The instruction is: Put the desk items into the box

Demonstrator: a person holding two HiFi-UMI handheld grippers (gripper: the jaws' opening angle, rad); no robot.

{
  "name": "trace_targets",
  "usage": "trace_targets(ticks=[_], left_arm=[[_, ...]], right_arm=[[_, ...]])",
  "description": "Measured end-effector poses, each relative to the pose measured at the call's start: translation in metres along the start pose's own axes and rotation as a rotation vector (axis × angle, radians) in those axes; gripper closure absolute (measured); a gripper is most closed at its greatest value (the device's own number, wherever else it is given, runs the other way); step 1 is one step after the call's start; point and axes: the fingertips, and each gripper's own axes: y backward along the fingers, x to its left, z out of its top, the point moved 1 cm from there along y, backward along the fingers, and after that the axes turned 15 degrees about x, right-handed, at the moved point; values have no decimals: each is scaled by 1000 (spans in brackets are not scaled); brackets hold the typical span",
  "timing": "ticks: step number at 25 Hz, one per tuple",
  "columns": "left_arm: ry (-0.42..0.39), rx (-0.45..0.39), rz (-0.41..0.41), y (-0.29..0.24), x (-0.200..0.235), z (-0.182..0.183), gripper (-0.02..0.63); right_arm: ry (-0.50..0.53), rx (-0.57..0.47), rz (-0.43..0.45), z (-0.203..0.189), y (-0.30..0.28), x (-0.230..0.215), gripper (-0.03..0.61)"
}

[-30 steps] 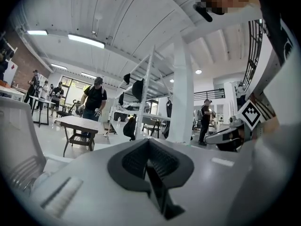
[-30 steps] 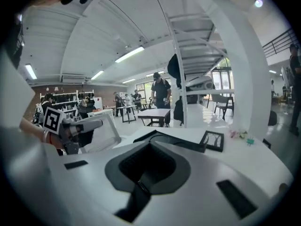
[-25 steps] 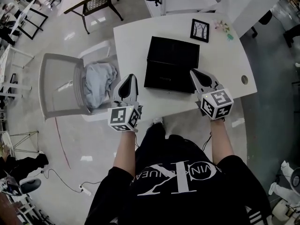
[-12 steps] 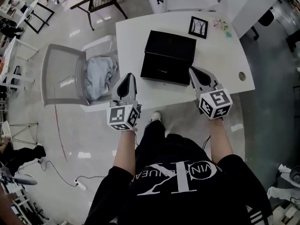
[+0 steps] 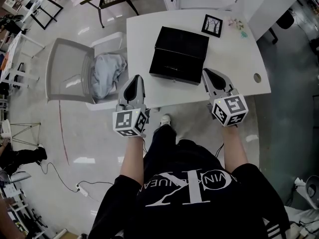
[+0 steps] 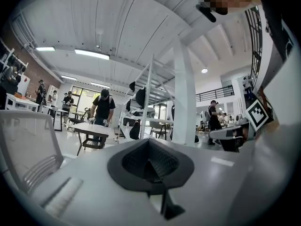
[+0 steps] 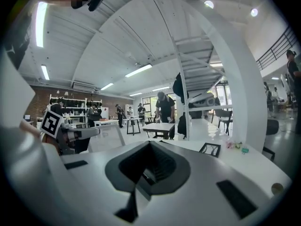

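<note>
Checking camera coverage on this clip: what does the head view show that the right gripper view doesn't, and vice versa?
Head view only: the black box seen from above, the grey cloth lying on the chair, and the person's black shirt. Right gripper view only: the ceiling lights and the white staircase beyond the desk. Both: the white desk, the picture frame, the small colourful items beside it, and the left gripper.
</note>
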Motion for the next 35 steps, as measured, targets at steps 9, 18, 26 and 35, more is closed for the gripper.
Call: trace_targets(ticks=[9,18,26,35], left_arm=[[-6,-7,11,18,-14,-7,604],[-8,-21,20,34,-23,-10,604],[-17,-40,24,47,-32,-10,604],[-18,-52,24,63,-42,-11,604]], right_arm=[[2,-30,-15,-7,22,1,566],[2,-79,-16,-8,39,6,566],[9,-102,-21,-11,53,10,566],[-2,-128,-24,-14,71,15,566]])
